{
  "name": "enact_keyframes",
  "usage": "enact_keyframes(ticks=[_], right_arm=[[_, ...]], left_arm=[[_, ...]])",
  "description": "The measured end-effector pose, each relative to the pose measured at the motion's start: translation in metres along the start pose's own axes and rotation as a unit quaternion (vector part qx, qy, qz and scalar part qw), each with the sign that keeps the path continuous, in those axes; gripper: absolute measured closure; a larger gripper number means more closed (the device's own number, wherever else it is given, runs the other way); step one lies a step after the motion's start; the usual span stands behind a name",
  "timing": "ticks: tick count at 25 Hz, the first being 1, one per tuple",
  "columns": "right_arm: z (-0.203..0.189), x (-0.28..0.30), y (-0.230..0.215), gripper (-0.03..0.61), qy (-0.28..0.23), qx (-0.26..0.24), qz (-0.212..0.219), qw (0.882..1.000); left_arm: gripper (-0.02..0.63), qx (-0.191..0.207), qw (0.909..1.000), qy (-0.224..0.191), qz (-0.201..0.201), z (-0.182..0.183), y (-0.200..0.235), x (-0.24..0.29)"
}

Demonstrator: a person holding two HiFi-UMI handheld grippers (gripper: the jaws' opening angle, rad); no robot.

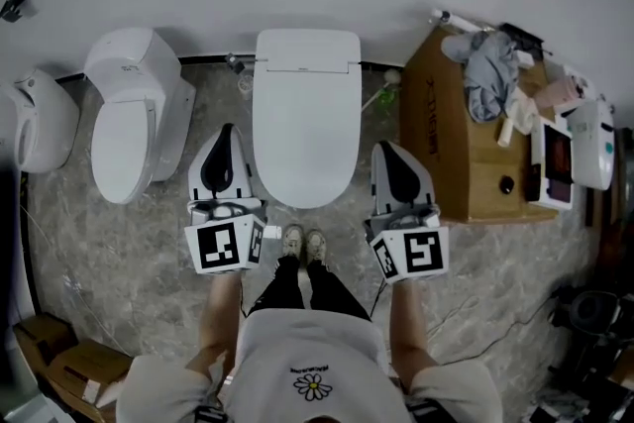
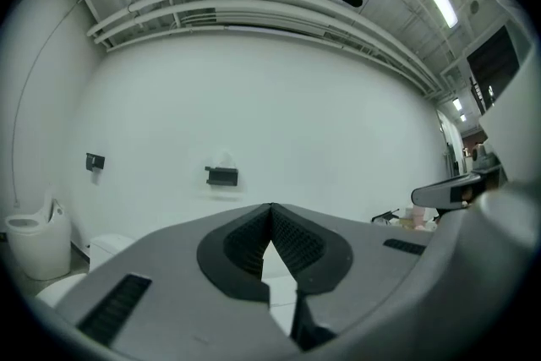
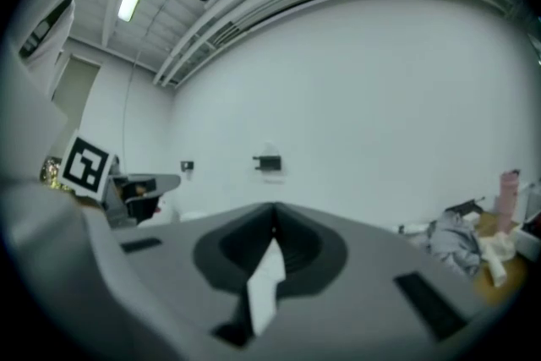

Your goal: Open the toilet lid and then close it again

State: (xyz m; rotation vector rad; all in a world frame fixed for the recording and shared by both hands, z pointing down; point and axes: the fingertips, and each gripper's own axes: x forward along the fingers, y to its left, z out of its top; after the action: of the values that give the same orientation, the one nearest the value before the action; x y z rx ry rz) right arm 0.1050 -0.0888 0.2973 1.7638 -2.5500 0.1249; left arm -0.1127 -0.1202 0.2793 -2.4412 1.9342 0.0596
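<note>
In the head view a white toilet stands straight ahead against the wall with its lid (image 1: 304,114) down. My left gripper (image 1: 227,132) hangs just left of the bowl's front, my right gripper (image 1: 384,148) just right of it; neither touches the lid. Both point level toward the wall. In the left gripper view the left gripper (image 2: 271,207) has its jaws shut, tips together, nothing between them. The right gripper (image 3: 273,226) looks the same in its own view: shut and empty. A sliver of white toilet shows through the gap behind each pair of pads.
A second white toilet (image 1: 134,109) stands to the left, with another fixture (image 1: 35,119) at the far left. A wooden cabinet (image 1: 466,129) with cloth and bottles stands to the right. Cardboard boxes (image 1: 64,362) lie at lower left, cables at lower right. My feet (image 1: 304,243) stand before the bowl.
</note>
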Motion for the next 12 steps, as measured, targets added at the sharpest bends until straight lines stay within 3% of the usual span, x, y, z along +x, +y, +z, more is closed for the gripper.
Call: enact_keyframes(ticks=[5, 12], right_arm=[[-0.057, 0.039, -0.002, 0.549, 0.026, 0.005, 0.006, 1.000], [-0.174, 0.053, 0.005, 0.549, 0.090, -0.010, 0.020, 0.996]], left_arm=[[0.589, -0.014, 0.9995, 0.024, 0.017, -0.071, 0.022, 0.020], [0.589, -0.023, 0.9965, 0.078, 0.022, -0.185, 0.025, 0.013]])
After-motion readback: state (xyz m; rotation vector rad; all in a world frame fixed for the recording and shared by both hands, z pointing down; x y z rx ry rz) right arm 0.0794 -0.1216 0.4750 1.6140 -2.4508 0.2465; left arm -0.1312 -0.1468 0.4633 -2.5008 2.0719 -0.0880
